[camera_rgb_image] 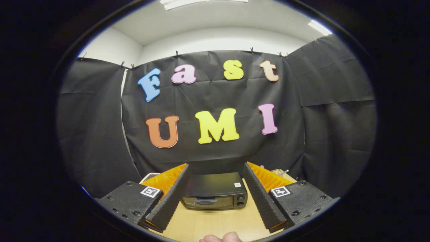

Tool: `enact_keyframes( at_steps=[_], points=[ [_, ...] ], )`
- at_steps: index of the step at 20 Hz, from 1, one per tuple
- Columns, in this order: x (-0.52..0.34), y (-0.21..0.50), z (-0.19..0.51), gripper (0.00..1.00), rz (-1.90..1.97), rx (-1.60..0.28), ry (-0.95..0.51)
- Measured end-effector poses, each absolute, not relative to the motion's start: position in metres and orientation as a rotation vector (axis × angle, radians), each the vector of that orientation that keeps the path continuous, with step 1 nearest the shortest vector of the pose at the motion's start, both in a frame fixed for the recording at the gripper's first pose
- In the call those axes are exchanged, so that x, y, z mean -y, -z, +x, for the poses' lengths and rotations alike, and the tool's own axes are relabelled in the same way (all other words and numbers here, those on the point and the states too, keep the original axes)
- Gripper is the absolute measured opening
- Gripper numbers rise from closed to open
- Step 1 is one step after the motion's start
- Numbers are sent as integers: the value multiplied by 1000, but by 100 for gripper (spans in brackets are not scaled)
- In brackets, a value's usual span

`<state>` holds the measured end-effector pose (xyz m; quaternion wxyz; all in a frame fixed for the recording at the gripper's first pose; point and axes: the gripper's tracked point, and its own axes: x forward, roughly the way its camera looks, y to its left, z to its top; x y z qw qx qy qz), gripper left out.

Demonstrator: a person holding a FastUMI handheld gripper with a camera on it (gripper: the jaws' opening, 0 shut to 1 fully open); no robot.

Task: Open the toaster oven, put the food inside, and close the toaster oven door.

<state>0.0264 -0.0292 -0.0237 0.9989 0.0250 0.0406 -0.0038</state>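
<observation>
Black and boxy, the toaster oven (214, 191) sits on a light wooden table (215, 223), right up against the dark cloth wall (215, 148) at the far side. Its door (207, 202) is closed. A curved handle (205, 201) runs across the front of the door, and two round knobs (240, 201) sit one above the other at the right end of the front. A small white sticker (237, 185) is stuck on the flat top, near the right side.

Nearer than the oven, the gripper (215, 198) is wide open — its two fingers are spread far apart and hold nothing. The oven shows in the gap between them, a little way beyond the tips, not touching either one. The left finger (171, 198) has a bumpy, ridged inner face, and so does the right finger (260, 198). Each finger sits on a dark block with a little square black-and-white tag (150, 191) on top.

At the very near edge of the table, fingertips of a person's hand (221, 238) peek up.

Something pale (278, 172) lies on the table to the right, behind the right finger — too hidden to tell what it is. Another small thing with a pale rim (149, 176) peeks out behind the left finger.
</observation>
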Motion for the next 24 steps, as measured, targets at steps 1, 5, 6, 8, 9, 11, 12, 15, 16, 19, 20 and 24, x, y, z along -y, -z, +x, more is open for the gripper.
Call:
enact_keyframes(
  at_steps=[1,5,6,8,9,11,12,15,16,19,20,24],
  points=[
    [29,25,29,100,50,-86,6],
    [31,29,35,100,54,-91,5],
    [31,31,38,100,58,-92,4],
    [30,37,45,100,66,-103,4],
    [29,40,49,100,68,-110,-1],
    [26,47,58,100,69,-121,-10],
    [23,50,63,100,71,-123,-15],
    [15,68,83,100,67,-145,-33],
    [13,79,92,100,61,-155,-36],
    [5,120,127,100,46,-200,-44],
    [2,137,140,100,46,-218,-48],
    [-9,212,193,100,20,-316,-61]
  ],
)
